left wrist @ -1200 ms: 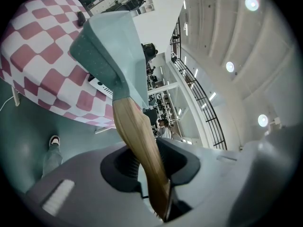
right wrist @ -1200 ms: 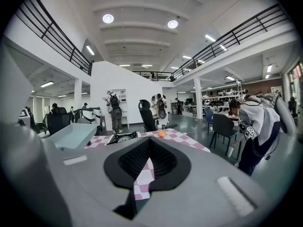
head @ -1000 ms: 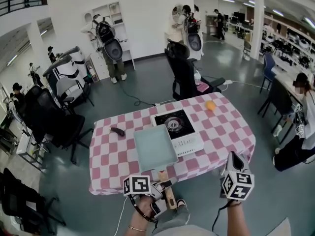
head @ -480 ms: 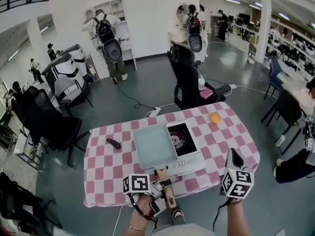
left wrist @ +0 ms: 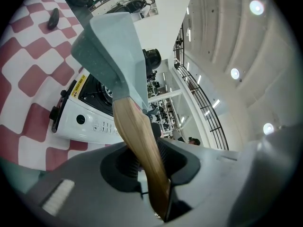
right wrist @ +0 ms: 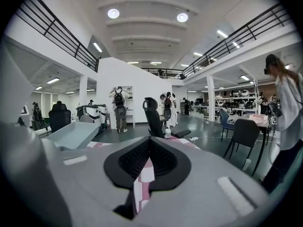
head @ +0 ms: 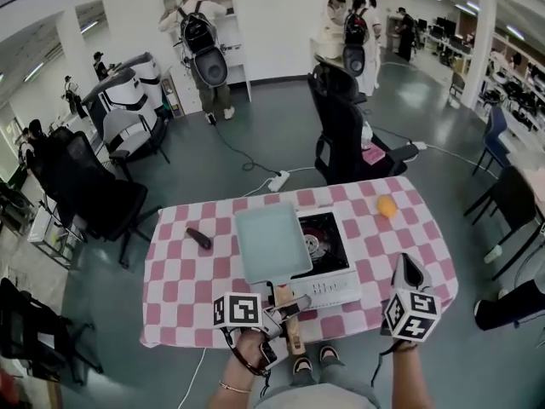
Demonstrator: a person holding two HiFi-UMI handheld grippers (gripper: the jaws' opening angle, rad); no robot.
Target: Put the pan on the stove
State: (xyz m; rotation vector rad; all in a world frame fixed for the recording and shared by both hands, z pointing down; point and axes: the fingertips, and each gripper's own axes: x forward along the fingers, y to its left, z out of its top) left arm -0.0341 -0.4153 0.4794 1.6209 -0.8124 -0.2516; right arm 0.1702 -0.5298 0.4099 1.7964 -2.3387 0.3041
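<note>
The pan point(head: 271, 244) was smooth, matt pale green, its handle point(left wrist: 137, 136) lightly glossy wood. The stove point(head: 334, 290) had a glossy white casing, perhaps enamelled metal, and a dark, shinier top. The checked cloth point(head: 180, 284) looked matt and soft.

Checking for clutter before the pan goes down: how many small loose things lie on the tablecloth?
2: a black thing left of the pan, an orange thing near the far right corner. The pan may hide others.
</note>
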